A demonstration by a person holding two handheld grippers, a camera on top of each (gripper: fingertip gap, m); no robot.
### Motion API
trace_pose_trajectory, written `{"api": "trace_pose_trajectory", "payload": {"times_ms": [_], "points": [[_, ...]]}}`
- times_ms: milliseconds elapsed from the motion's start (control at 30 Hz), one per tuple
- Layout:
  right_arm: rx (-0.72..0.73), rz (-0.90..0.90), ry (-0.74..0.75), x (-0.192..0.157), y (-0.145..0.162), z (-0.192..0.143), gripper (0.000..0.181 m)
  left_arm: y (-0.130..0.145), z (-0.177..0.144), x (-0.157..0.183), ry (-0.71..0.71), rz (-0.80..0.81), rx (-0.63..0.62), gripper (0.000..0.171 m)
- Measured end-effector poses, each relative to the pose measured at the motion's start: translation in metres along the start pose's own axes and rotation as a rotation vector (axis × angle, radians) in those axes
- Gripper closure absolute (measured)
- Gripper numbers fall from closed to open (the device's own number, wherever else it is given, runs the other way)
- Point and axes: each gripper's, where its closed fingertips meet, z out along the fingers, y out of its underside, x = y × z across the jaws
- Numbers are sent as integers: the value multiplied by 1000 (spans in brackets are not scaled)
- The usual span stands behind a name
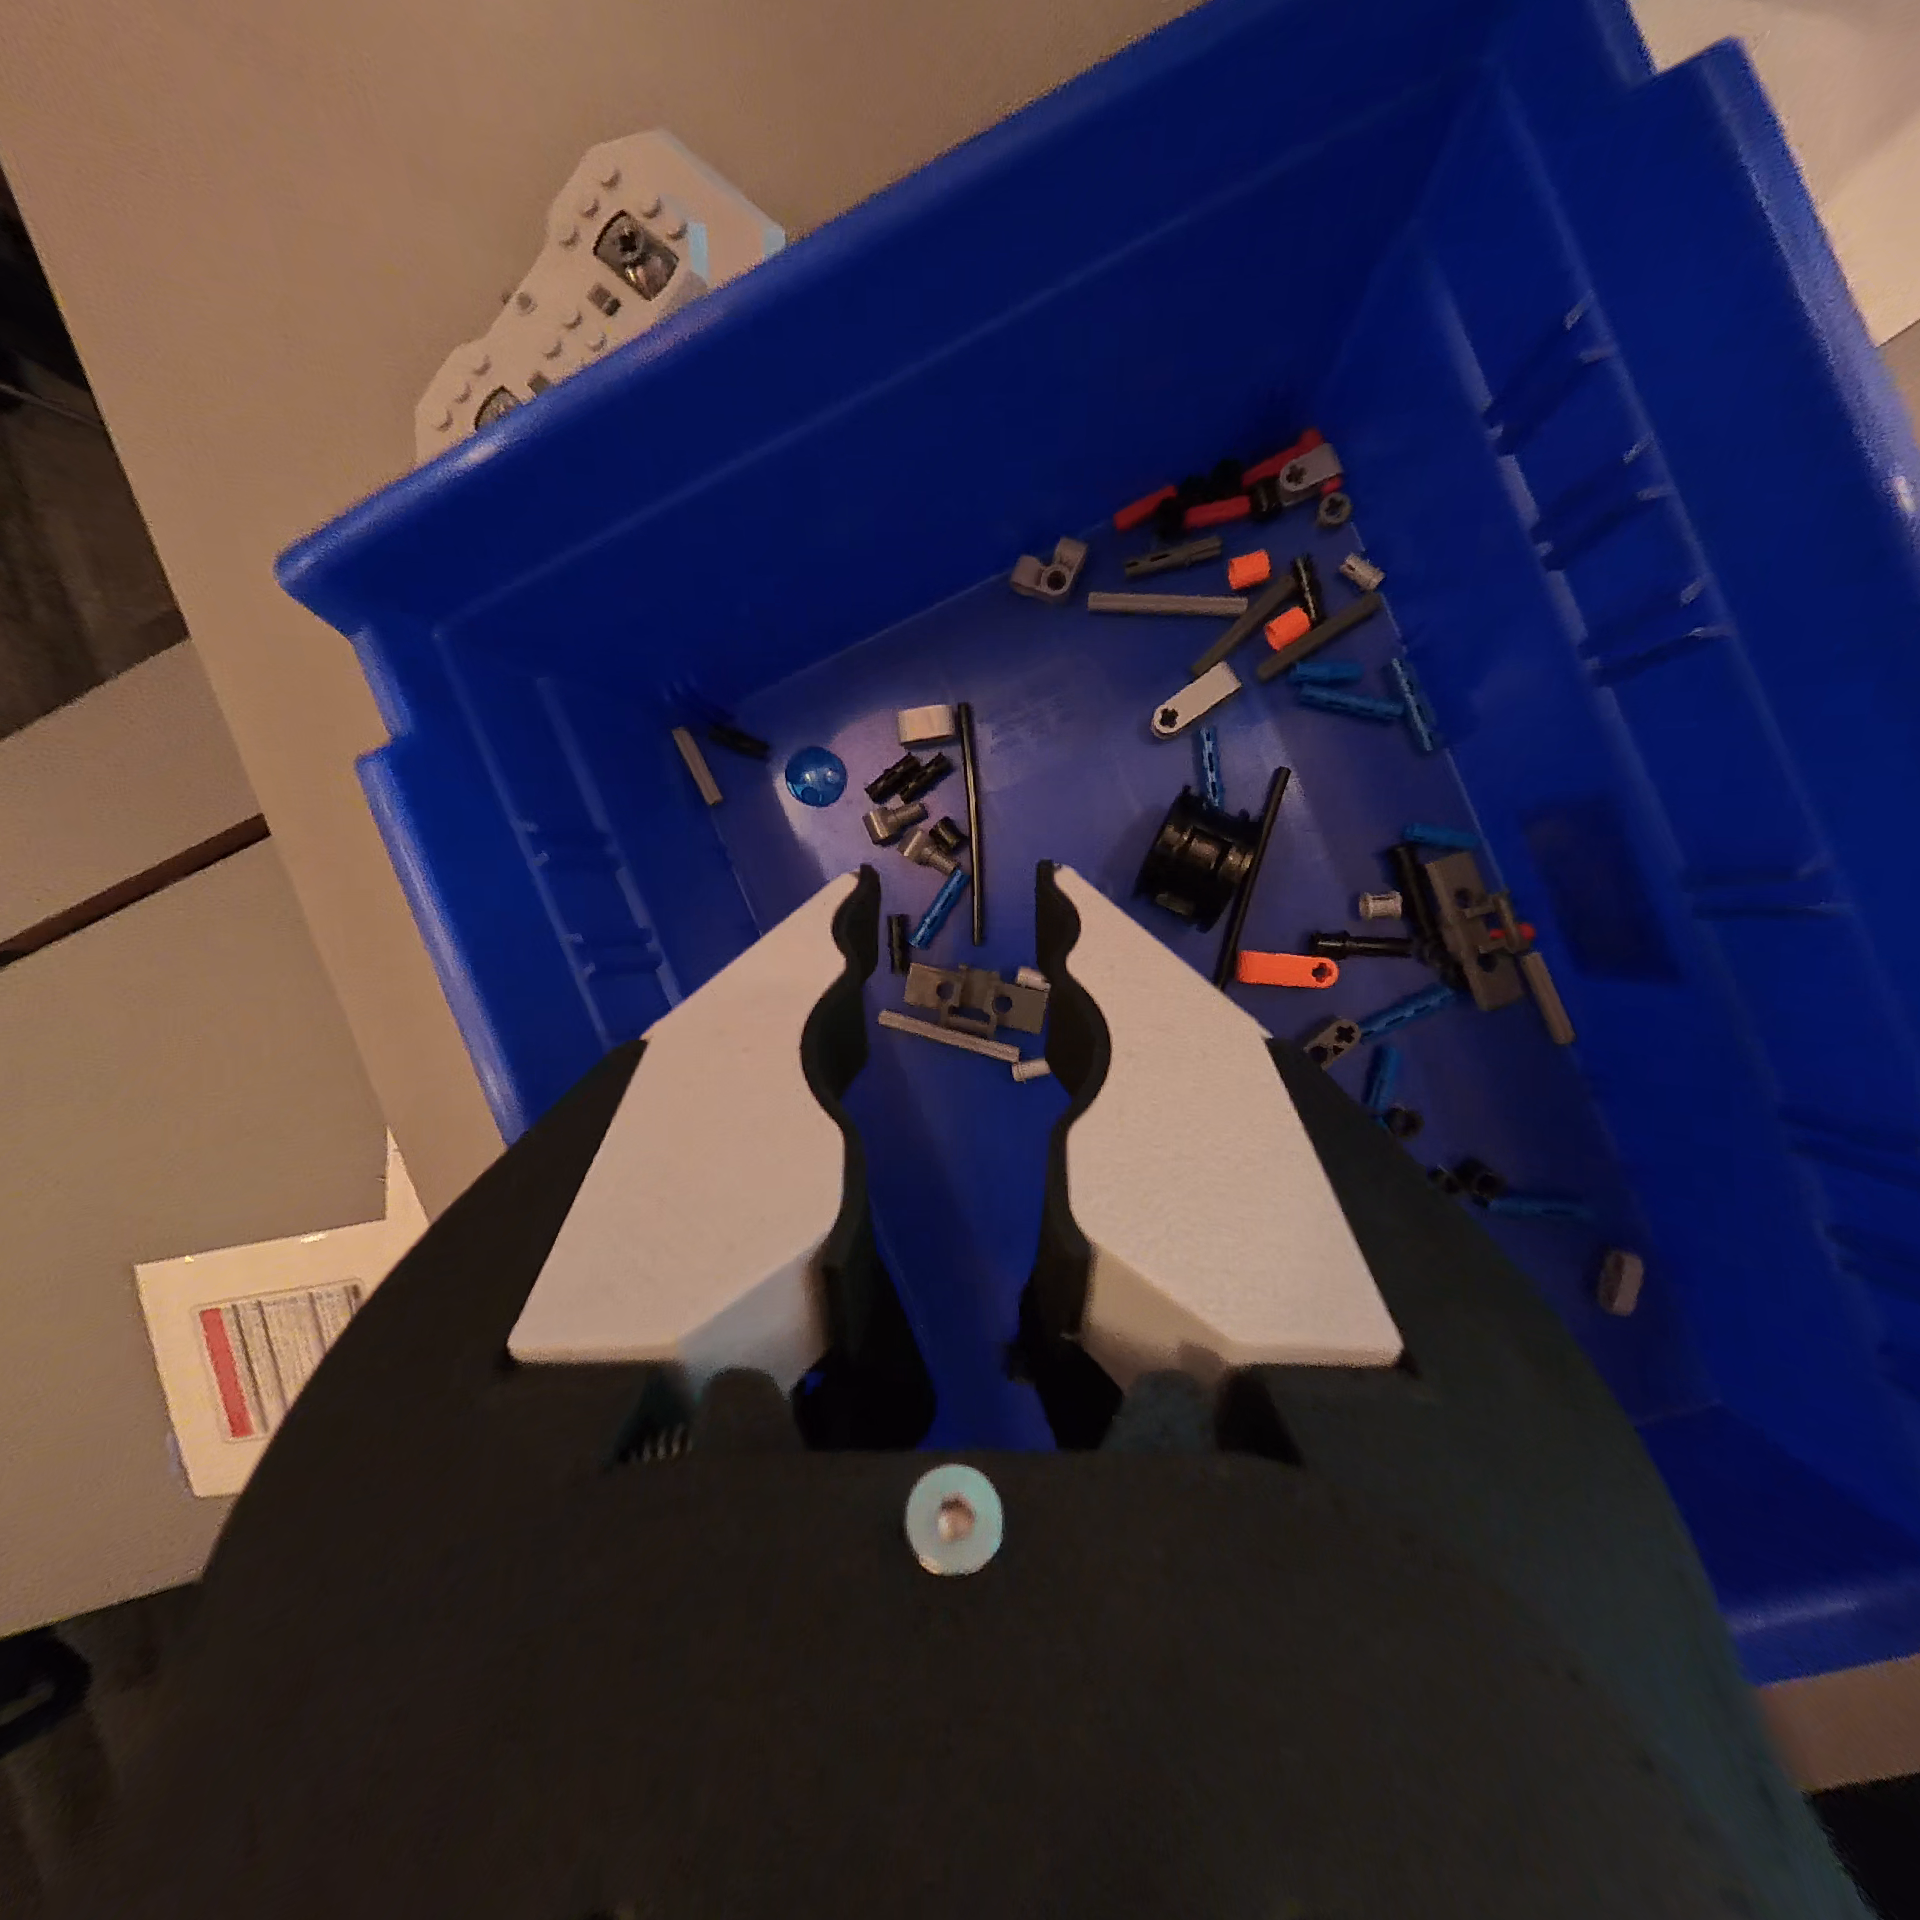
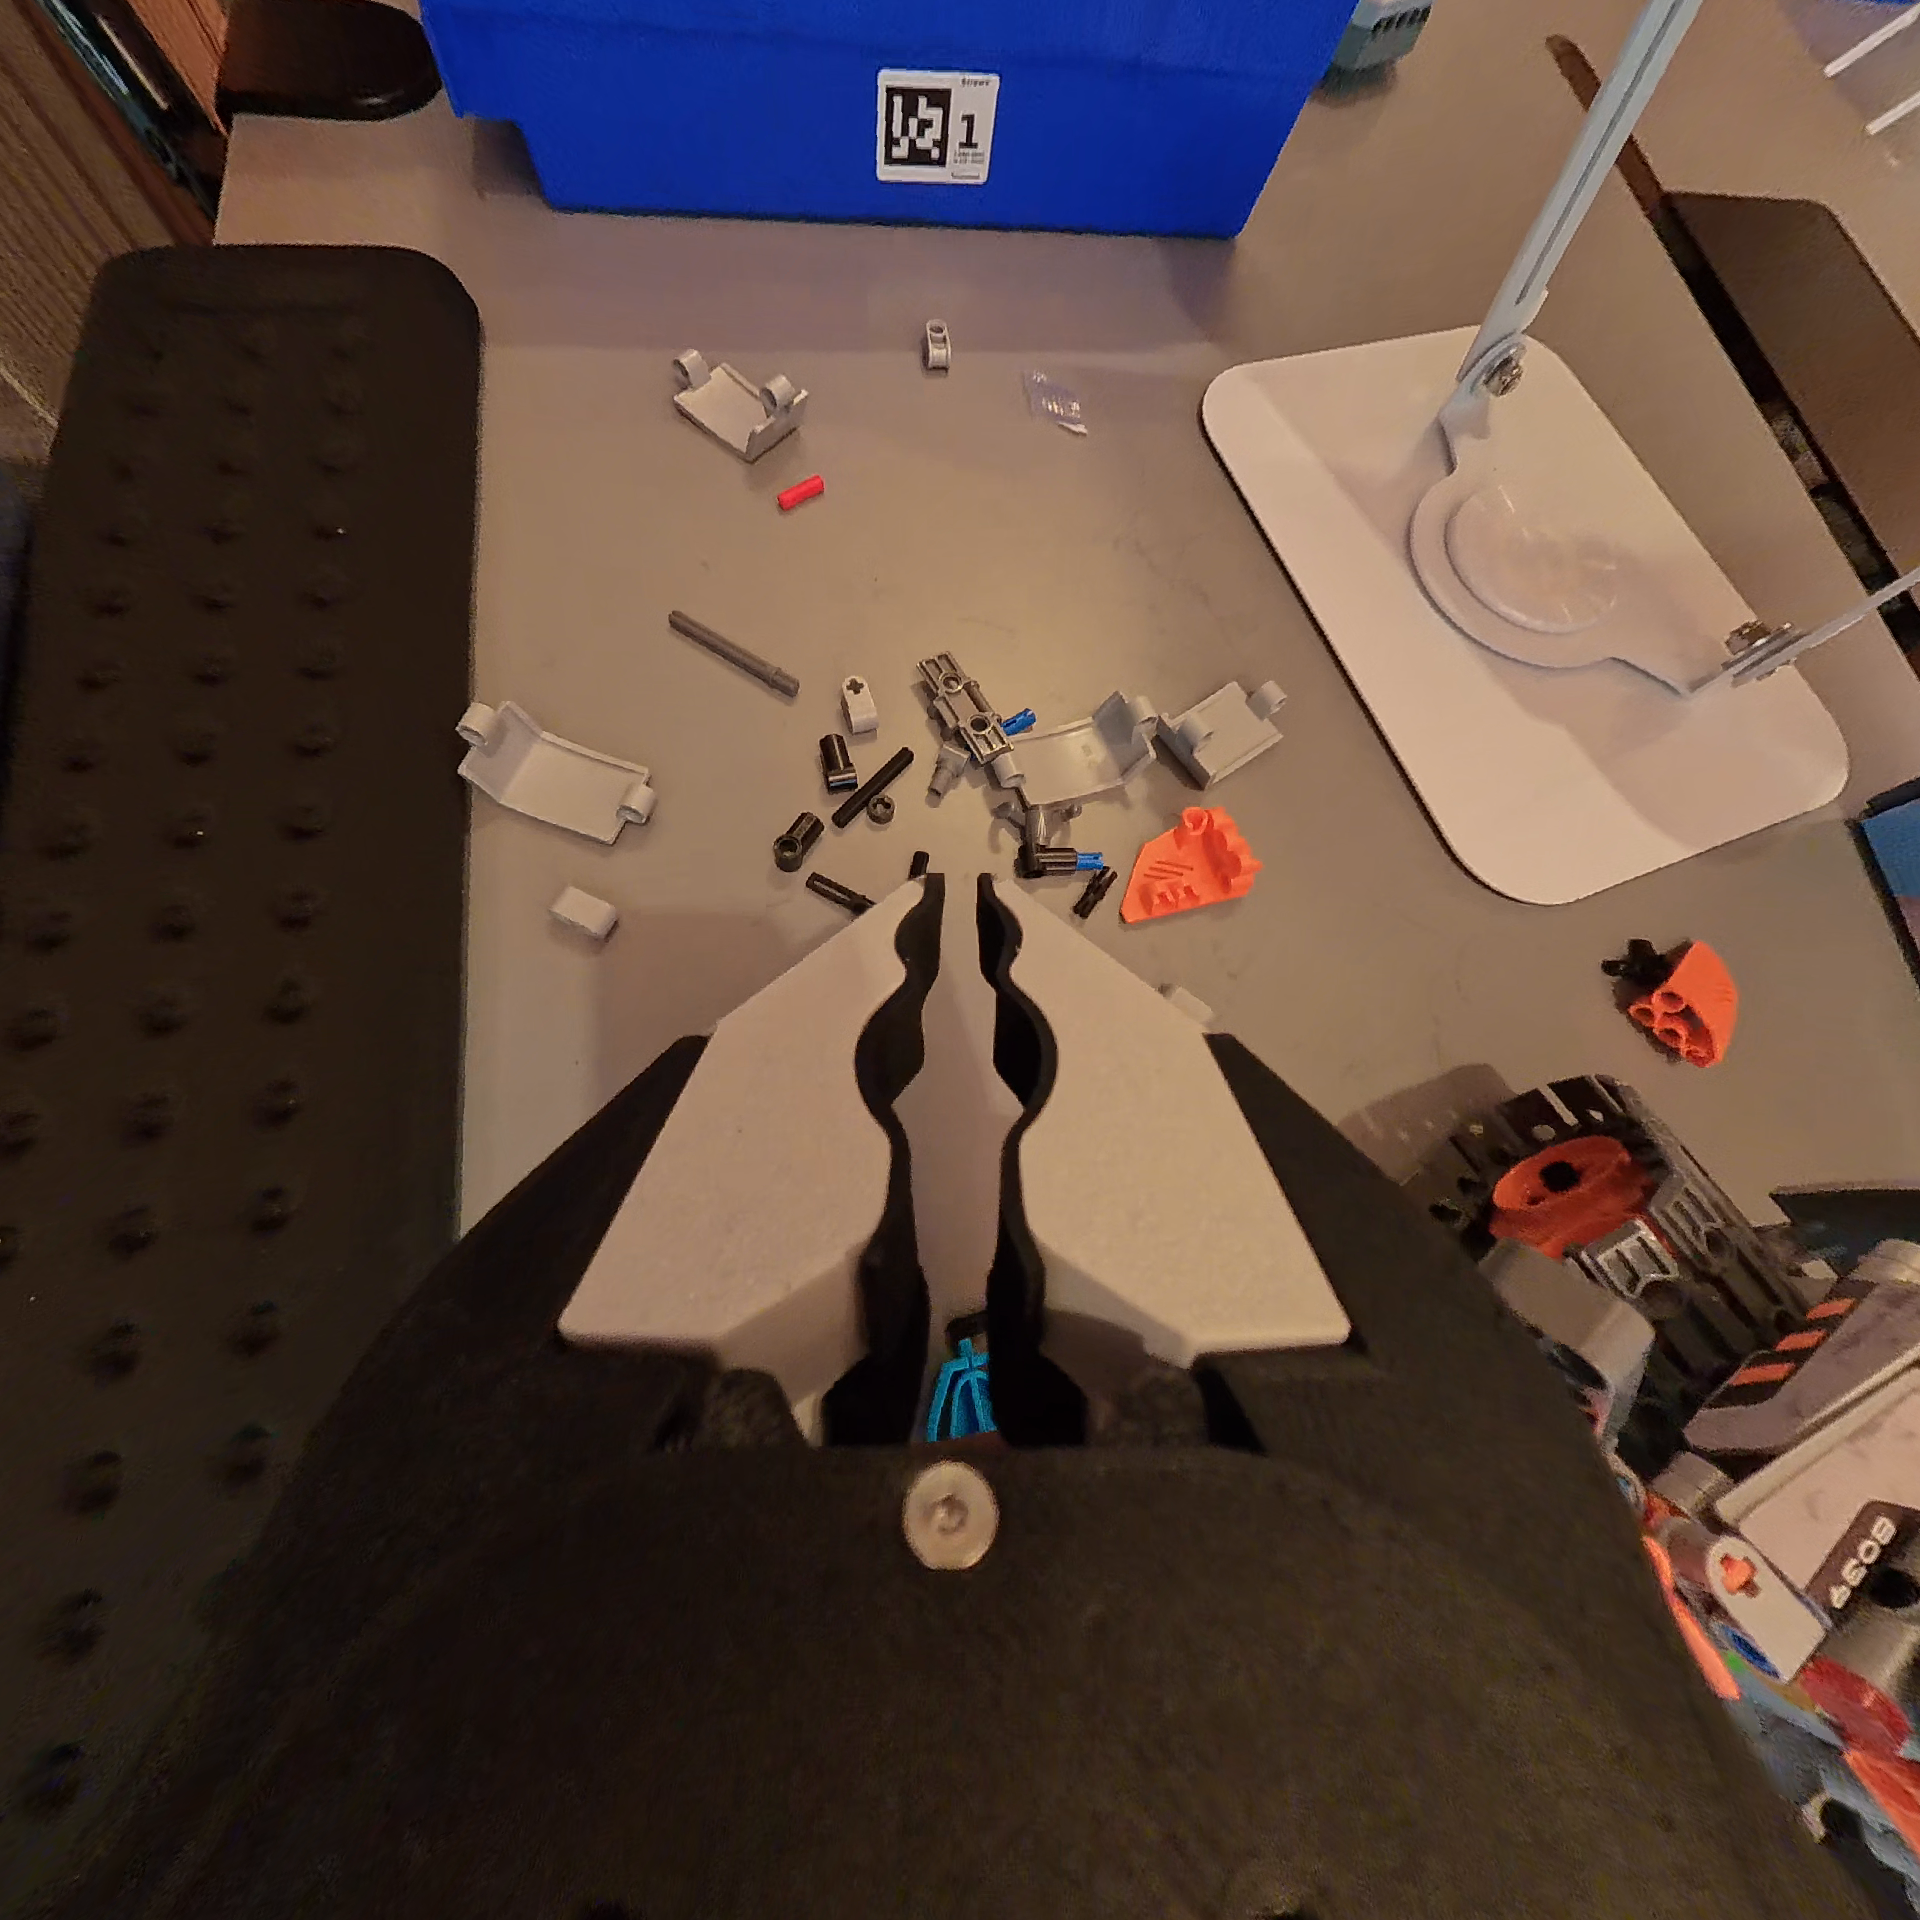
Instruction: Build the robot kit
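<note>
Blue plastic fills most of the left wrist view: a deep storage bin (image 1: 1039, 343) is seen from above, and scattered over its floor are small construction-toy parts, among them a black pulley wheel (image 1: 1195, 852) at centre right, an orange link (image 1: 1283, 968) below it and a translucent blue dome (image 1: 816, 776) at centre left. The left gripper (image 1: 956, 883) is held over the bin with its jaws spread and nothing between them. In the right wrist view the same bin (image 2: 727, 125) is seen along the top edge, while loose parts are spread on the grey table (image 2: 1039, 520) at centre: curved grey panels (image 2: 551, 774), an orange wedge piece (image 2: 1190, 868), a dark grey axle (image 2: 732, 652), a red pin (image 2: 800, 491). The right gripper (image 2: 961, 883) is held above them, jaws nearly together, gripping nothing. Judged from this, some parts are binned and many are not.
</note>
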Motion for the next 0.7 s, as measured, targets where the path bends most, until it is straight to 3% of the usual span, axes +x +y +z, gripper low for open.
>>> {"api": "trace_pose_trajectory", "payload": {"times_ms": [333,700], "points": [[50,3,25,5,2,-7,177,-9,-1,0,46,191,-60,140],[94,-16,10,1,0,-10,177,-10,0,-9,75,253,-94,163]]}}
